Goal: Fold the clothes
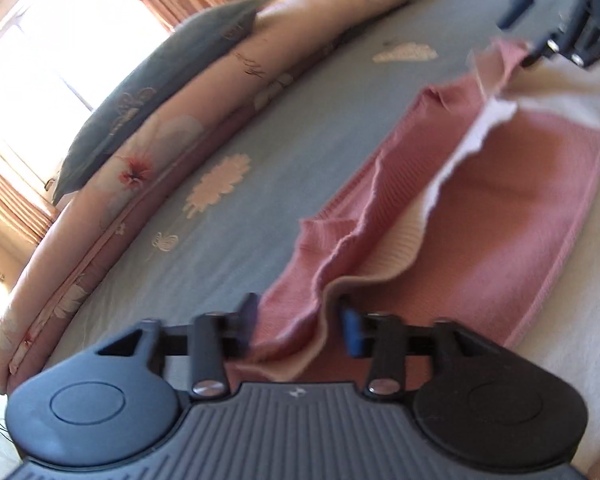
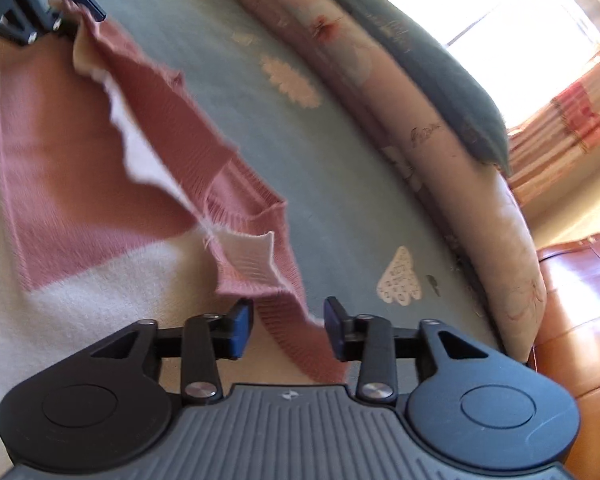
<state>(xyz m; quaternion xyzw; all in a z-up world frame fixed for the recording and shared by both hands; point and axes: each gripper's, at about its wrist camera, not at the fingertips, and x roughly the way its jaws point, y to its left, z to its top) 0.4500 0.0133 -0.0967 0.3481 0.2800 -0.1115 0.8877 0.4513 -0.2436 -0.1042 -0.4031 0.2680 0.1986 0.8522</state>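
Observation:
A pink and cream knit sweater [image 1: 520, 208] lies on the bed, and one long edge of it is raised off the sheet. My left gripper [image 1: 299, 326] is shut on a bunched fold at one end of that edge. At the other end my right gripper [image 2: 289, 326] is shut on the ribbed pink border [image 2: 284, 320]. The lifted edge sags between the two. Each gripper shows in the other's view: the right gripper [image 1: 524, 40] at top right, the left gripper [image 2: 74, 12] at top left. The rest of the sweater [image 2: 80, 168] lies flat.
The grey sheet [image 1: 300, 140] with white flower prints stretches beyond the sweater. A grey pillow [image 1: 152, 92] rests on a floral pink padded bed edge [image 1: 112, 208]. Wooden furniture [image 2: 572, 312] stands past the bed edge, under a bright window with striped curtains [image 2: 580, 120].

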